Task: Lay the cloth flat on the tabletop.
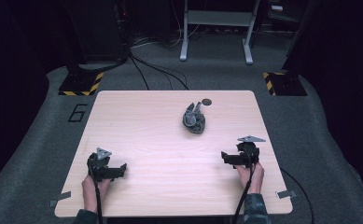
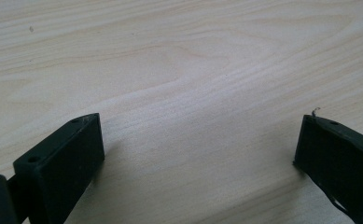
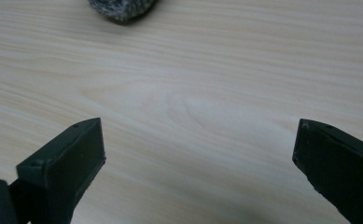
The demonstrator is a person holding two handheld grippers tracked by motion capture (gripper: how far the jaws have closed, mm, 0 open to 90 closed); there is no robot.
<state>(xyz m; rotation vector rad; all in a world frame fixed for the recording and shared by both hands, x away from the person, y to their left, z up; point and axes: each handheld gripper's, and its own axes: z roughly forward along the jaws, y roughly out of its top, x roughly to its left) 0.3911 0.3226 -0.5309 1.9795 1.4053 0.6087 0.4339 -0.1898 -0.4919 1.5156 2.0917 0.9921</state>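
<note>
Presently on the pale wooden table: one grey crumpled cloth item, possibly a sock or small rag, though the high view is too coarse to say which; it lies in the far half of the top, right of centre, apart from both tools. Just beyond it, near the far edge, a small dark round disc, close to the cloth's upper tip but not clearly touching. Left gripper: held in the person's left hand at the near left of the table, jaws spread wide with bare wood between them in the left gripper view. Right gripper: held in the right hand at the near right, jaws likewise wide apart, nothing between them; the cloth's fuzzy lower edge sits at the top of the right gripper view, well ahead of the jaws. No containers among the listed items; the cloth rests directly on the wood.
</note>
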